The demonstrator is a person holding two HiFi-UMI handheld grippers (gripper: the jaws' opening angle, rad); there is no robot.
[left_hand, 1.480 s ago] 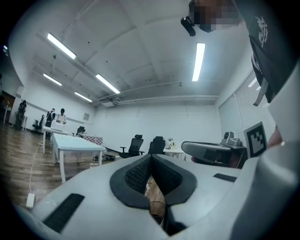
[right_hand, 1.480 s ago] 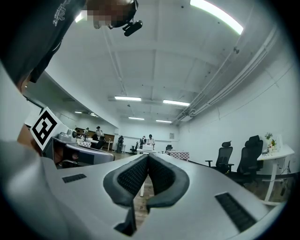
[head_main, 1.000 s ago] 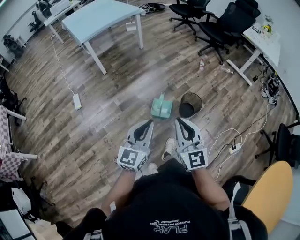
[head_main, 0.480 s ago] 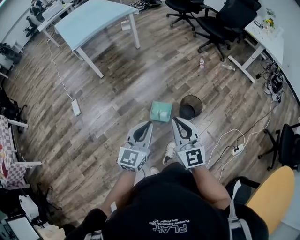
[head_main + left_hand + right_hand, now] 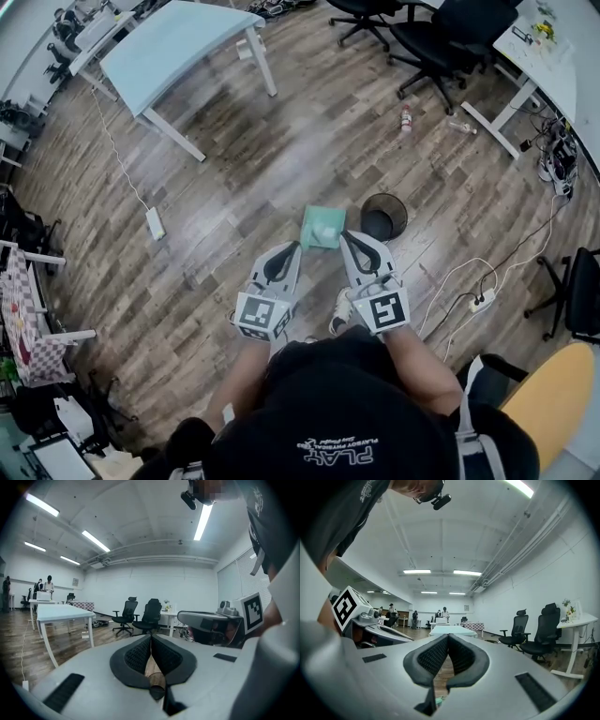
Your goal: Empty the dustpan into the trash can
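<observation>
Head view: wood-plank floor (image 5: 281, 150) all over, w/ pale glare in the middle. Teal dustpan (image 5: 322, 228) flat on that floor, just left of the black trash can (image 5: 384, 216), close but apart from it. Left gripper (image 5: 294, 247) & right gripper (image 5: 349, 236) side by side, tips just short of the dustpan, not touching it. Both clenched, nothing in them. Light-blue table (image 5: 178, 42) on white legs at upper left. Black office chairs (image 5: 441, 28) at top, next to a white desk (image 5: 562, 56) at upper right. Bottle (image 5: 406, 118) lying on the floor below the chairs. White power strip (image 5: 155, 223) w/ thin cable (image 5: 117, 141) at left. One shoe (image 5: 341, 307) between the grippers.

Left gripper view: left gripper (image 5: 151, 641) w/ pads pressed together at the tips, only floor in the small gap lower down. Right gripper (image 5: 211, 620) alongside, at the right. Beyond: big white room, long ceiling lights (image 5: 96, 541), table (image 5: 61, 613) at left, office chairs (image 5: 140, 616) in the middle, people (image 5: 48, 584) far back left. Dustpan not made out here.

Right gripper view: right gripper (image 5: 447, 641) likewise squeezed closed, tips meeting, holding nothing. Left gripper (image 5: 370, 625) at the left edge. Beyond: table (image 5: 452, 630) straight ahead, people (image 5: 444, 612) behind it, office chairs (image 5: 534, 634) & desk (image 5: 576, 620) along the right wall, ceiling lights (image 5: 440, 572) in rows.
</observation>
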